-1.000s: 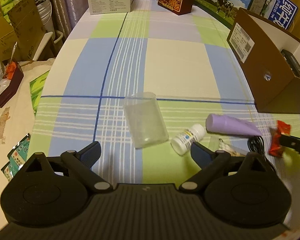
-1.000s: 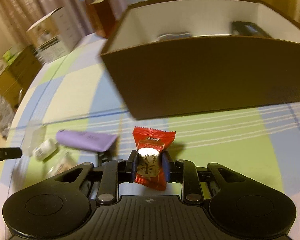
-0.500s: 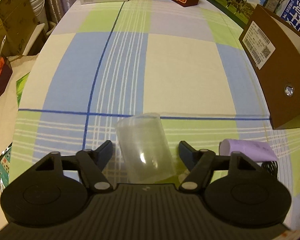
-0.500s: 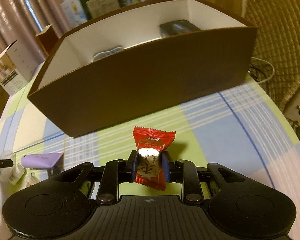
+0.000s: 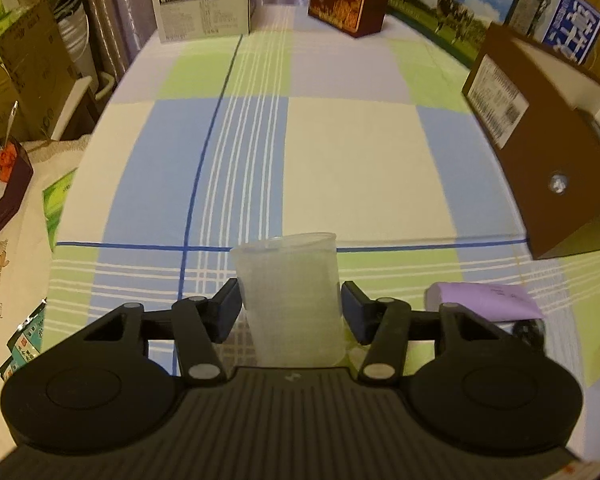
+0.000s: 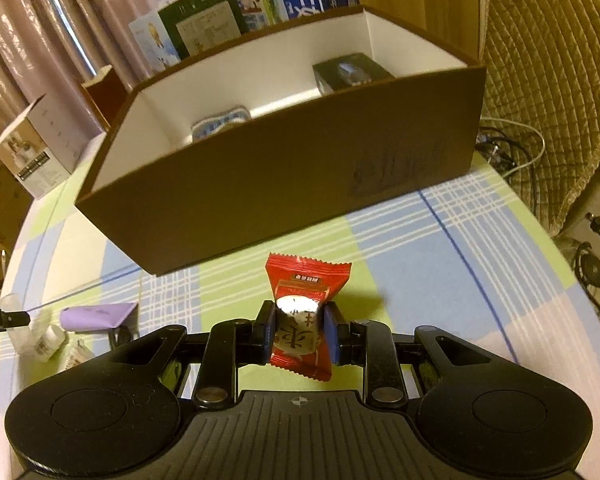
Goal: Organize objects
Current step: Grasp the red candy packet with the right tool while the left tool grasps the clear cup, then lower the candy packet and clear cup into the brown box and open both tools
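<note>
left wrist: cup [image 5: 290,300] seemingly pointing away

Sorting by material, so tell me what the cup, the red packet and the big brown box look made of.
Cup: translucent frosted plastic, apparently; the plaid cloth shows dimly through its wall.
Red candy packet: glossy film or foil, judging by the bright glare spot and crimped zigzag end.
Brown box: matte cardboard, probably; thin flat walls, brown outside, white inside, printed label on one end.

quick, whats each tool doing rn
left tool: around the clear plastic cup; grip cannot be told.
right tool: closed on the red candy packet.
</note>
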Motion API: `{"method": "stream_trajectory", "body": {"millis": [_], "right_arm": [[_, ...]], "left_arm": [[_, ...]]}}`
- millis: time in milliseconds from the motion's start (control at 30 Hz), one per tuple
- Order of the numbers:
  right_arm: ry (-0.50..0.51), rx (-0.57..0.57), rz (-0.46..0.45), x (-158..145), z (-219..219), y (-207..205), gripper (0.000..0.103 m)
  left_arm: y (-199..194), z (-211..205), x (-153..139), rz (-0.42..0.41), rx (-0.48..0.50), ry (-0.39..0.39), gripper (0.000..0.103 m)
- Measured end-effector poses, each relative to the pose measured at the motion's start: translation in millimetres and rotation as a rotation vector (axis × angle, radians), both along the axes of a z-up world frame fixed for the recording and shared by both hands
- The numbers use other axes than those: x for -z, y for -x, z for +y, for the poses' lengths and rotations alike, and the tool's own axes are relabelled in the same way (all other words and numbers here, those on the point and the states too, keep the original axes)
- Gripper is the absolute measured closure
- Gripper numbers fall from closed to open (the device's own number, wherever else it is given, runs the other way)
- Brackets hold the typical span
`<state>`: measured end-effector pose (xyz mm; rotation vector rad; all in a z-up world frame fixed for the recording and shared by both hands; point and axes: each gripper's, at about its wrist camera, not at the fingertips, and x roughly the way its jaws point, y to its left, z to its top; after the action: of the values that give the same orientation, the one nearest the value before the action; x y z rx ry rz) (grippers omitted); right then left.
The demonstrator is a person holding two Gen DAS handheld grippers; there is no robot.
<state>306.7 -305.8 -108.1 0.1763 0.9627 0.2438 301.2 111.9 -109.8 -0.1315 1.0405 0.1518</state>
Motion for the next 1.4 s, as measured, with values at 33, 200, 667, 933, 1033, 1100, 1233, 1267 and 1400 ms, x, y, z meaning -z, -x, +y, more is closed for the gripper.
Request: {"method": "stream_trajectory", "body": {"millis": [33,200,667,933,1033,1100,1233,1267,1400], "right_arm": [[-0.001,-0.004,-0.006,-2.6,-1.6,0.2,0.08],[-0.024,-0.033,-0.037,-17.6,-9.0,-2.0,0.08],[-0.086,-0.18,-0.178,-75.3,-5.6,-46.1,0.08],[-0.068,-0.223,-0.242,-95.2,-2.6,-99.1,0.08],[-0.055,-0.24,-0.237,-93.8,-0.4,-122.0,0.08],[-0.044,-0.256,-0.228,-91.4,1.4,-137.8,0.08],[-0.02,-0.282,-0.208,-83.0,4.6,-166.1,0.08],[-0.016,-0.285,-0.202,-80.4,5.0,-172.1,0.08],[0.006,-0.295,-0.184,-68.8,9.1,-196.8,0.08]], "left_arm": [[2.6,-2.3,-6.0,-0.009,0.002,0.001,0.054],[13.9,-22.9,-37.9,-0.073,0.037,0.001,0.054],[-28.9,-148.3,-117.3,-0.267,0.288,0.047,0.054],[-81.2,-207.2,-123.5,-0.302,0.339,0.041,0.054],[-104.6,-221.0,-120.8,-0.288,0.345,0.05,0.054],[-119.8,-228.5,-118.2,-0.276,0.347,0.057,0.054],[-148.0,-242.4,-109.9,-0.252,0.36,0.044,0.053],[-154.5,-245.7,-107.7,-0.246,0.363,0.04,0.053],[-178.3,-254.9,-94.3,-0.217,0.365,0.014,0.053]]}}
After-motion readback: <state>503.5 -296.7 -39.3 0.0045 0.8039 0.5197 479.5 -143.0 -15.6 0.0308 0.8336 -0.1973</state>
